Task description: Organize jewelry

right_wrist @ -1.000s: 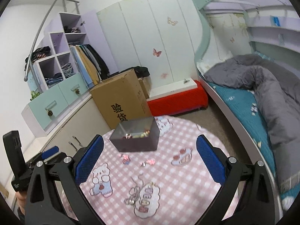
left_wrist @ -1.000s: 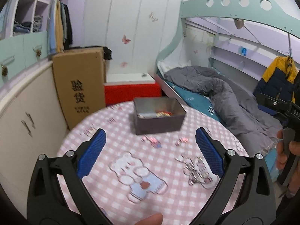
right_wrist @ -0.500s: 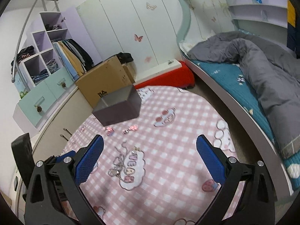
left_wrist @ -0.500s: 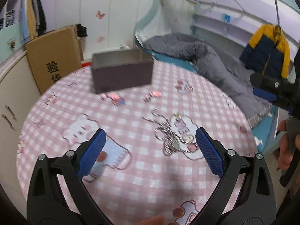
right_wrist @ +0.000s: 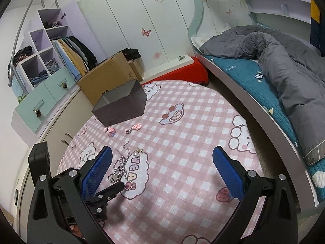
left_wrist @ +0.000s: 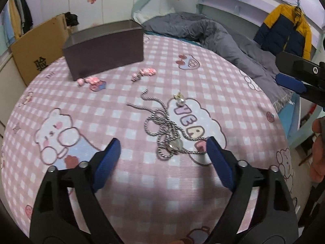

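A tangled silver chain necklace [left_wrist: 164,126] with a heart pendant [left_wrist: 174,145] lies on the pink checked tablecloth [left_wrist: 142,183]. My left gripper [left_wrist: 162,148] is open, low over the cloth, with the pendant between its blue pads. A pearl piece [left_wrist: 179,99] lies just beyond, with pink earrings [left_wrist: 145,72] and pink pieces [left_wrist: 91,80] near the dark grey box [left_wrist: 105,55]. My right gripper [right_wrist: 162,162] is open and empty, to the right of the necklace [right_wrist: 119,168]. The box [right_wrist: 121,105] stands behind.
A cardboard carton [right_wrist: 107,77] stands behind the box beside low cabinets [right_wrist: 40,105]. A bed with a grey duvet [right_wrist: 284,61] runs along the right. A red bench [right_wrist: 182,73] sits beyond the table's far edge.
My left gripper has dropped and moved forward until its pads flank the necklace's heart pendant. The right gripper has come lower toward the table. Both stay open.
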`<action>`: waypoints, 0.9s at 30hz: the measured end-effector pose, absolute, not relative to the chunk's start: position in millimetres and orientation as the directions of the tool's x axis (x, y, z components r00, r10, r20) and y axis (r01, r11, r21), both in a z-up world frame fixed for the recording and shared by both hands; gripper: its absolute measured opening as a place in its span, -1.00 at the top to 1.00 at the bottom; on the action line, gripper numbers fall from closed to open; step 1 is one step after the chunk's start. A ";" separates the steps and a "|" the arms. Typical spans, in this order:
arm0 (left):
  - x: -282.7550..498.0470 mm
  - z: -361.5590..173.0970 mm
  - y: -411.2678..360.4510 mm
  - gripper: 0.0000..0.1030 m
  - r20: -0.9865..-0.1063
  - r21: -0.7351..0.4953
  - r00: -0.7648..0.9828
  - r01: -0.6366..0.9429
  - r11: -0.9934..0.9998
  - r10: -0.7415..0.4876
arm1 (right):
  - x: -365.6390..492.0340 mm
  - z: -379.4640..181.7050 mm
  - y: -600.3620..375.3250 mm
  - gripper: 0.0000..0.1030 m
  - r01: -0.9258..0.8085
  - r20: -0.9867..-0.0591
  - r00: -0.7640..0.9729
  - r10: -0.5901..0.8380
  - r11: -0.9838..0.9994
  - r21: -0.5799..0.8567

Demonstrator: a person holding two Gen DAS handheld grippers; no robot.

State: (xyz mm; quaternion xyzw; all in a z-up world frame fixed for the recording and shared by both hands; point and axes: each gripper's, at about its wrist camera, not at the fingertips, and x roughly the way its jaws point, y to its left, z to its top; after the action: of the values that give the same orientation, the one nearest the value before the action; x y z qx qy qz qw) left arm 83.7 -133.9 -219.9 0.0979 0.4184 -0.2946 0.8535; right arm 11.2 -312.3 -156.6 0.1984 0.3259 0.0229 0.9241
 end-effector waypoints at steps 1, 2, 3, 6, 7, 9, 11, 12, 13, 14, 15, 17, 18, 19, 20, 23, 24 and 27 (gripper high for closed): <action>84.7 -221.0 -136.0 -0.47 -0.776 -0.076 0.471 0.591 0.803 -0.420 | 12.0 -157.5 -310.9 -0.85 0.083 -0.595 0.785 0.174 0.921 0.380; 84.2 -220.5 -137.9 -0.22 -0.774 -0.068 0.473 0.599 0.798 -0.421 | 13.2 -158.0 -309.2 -0.85 0.078 -0.596 0.783 0.178 0.923 0.378; 84.0 -220.0 -139.1 -0.02 -0.772 -0.069 0.469 0.609 0.790 -0.429 | 14.0 -158.8 -307.8 -0.85 0.074 -0.598 0.781 0.179 0.924 0.375; 85.8 -219.5 -136.4 0.61 -0.761 -0.115 0.440 0.632 0.766 -0.476 | 17.1 -158.8 -301.7 -0.85 0.066 -0.606 0.777 0.171 0.935 0.349; 86.4 -219.4 -133.6 0.65 -0.758 -0.127 0.434 0.633 0.764 -0.486 | 18.2 -159.2 -300.5 -0.85 0.066 -0.609 0.775 0.169 0.937 0.344; 86.9 -217.6 -129.1 0.68 -0.749 -0.139 0.437 0.631 0.763 -0.498 | 20.1 -160.5 -299.0 -0.85 0.068 -0.616 0.770 0.165 0.939 0.337; 87.0 -215.0 -123.4 0.68 -0.737 -0.151 0.445 0.626 0.765 -0.509 | 22.3 -162.1 -296.5 -0.85 0.066 -0.624 0.765 0.160 0.944 0.323; 88.1 -213.6 -118.5 0.68 -0.731 -0.157 0.452 0.618 0.770 -0.512 | 24.1 -162.6 -294.9 -0.85 0.065 -0.628 0.762 0.158 0.946 0.317; 88.9 -212.1 -113.6 0.68 -0.727 -0.162 0.457 0.611 0.775 -0.512 | 26.6 -163.9 -291.8 -0.85 0.059 -0.634 0.757 0.158 0.950 0.307; 90.6 -210.9 -106.6 0.68 -0.723 -0.170 0.464 0.599 0.782 -0.513 | 29.6 -165.0 -289.1 -0.85 0.052 -0.641 0.751 0.160 0.953 0.299; 92.5 -210.1 -99.2 0.68 -0.719 -0.179 0.471 0.585 0.791 -0.511 | 33.8 -167.3 -284.4 -0.85 0.041 -0.653 0.740 0.161 0.958 0.283; 93.6 -208.9 -85.7 0.68 -0.712 -0.187 0.489 0.560 0.807 -0.504 | 43.6 -172.9 -272.5 -0.85 0.017 -0.674 0.722 0.153 0.971 0.239; 94.1 -207.5 -75.6 0.68 -0.705 -0.197 0.501 0.541 0.818 -0.502 | 47.5 -175.0 -266.9 -0.85 0.007 -0.681 0.716 0.151 0.975 0.224; 94.1 -206.4 -67.7 0.68 -0.699 -0.206 0.511 0.525 0.826 -0.500 | 52.7 -178.4 -260.3 -0.85 -0.004 -0.692 0.707 0.148 0.979 0.206; 93.9 -205.4 -61.9 0.68 -0.696 -0.212 0.518 0.514 0.831 -0.498 | 57.2 -181.4 -254.9 -0.85 -0.011 -0.699 0.701 0.145 0.981 0.192; 92.3 -202.1 -41.3 0.68 -0.679 -0.233 0.545 0.476 0.848 -0.492 | 72.8 -188.5 -239.7 -0.84 -0.041 -0.709 0.688 0.151 0.985 0.170; 91.6 -200.9 -34.1 0.68 -0.672 -0.240 0.556 0.462 0.854 -0.490 | 78.3 -190.8 -234.0 -0.72 -0.049 -0.717 0.683 0.139 0.988 0.145; 91.6 -199.4 -21.4 0.68 -0.661 -0.255 0.572 0.438 0.862 -0.485 | 91.6 -202.5 -223.6 0.12 -0.058 -0.760 0.640 0.113 0.993 0.099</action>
State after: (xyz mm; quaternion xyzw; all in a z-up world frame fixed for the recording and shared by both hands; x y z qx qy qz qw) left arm 91.6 -21.4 -199.4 -0.0313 0.3824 -0.2605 0.8860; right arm 91.6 -223.6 -202.5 0.0324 0.4213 0.0473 0.9051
